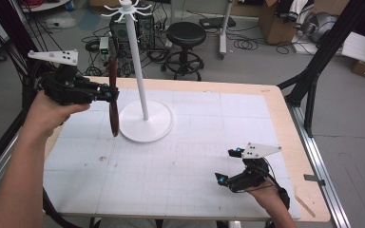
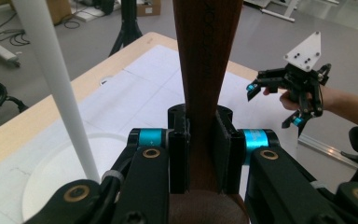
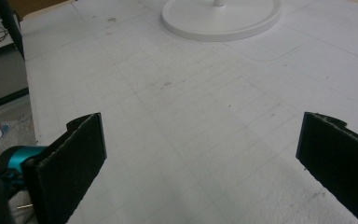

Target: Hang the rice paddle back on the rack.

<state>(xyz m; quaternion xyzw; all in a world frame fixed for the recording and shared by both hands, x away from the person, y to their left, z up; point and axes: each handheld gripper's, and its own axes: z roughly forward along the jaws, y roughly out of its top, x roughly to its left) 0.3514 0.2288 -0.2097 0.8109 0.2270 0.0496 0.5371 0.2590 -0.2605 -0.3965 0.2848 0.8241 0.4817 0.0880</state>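
The brown wooden utensil [image 1: 113,97], probably a long-handled spoon or spatula, hung upright in the air above the left part of the bench [image 1: 180,180], just beside the white pole [image 1: 138,61] of the hanging stand and over the edge of that stand's round base [image 1: 159,126]. The left tongs [image 1: 108,93] were clenched on its handle; in the left gripper view the black pads [image 2: 178,154] pressed against both flat sides of the wood [image 2: 205,56], with most of the length standing above the grip and the broad end below it.

The grip sat on a narrow part of a long piece, so the utensil could have pivoted between the pads if it was swung quickly, and then its top would have missed a hook. The hooks at the crown [image 1: 127,10] were thin and close together; whether the handle had a hole or loop I could not tell, and without one it would simply have slid off. A knock from the lower end against the pole might have rocked the light stand or shifted the base.

The right tongs [image 1: 229,166] rested released near the bench's right front, pads [image 3: 70,163] wide apart with nothing between them, well away from the stand, so they could not have steadied it.
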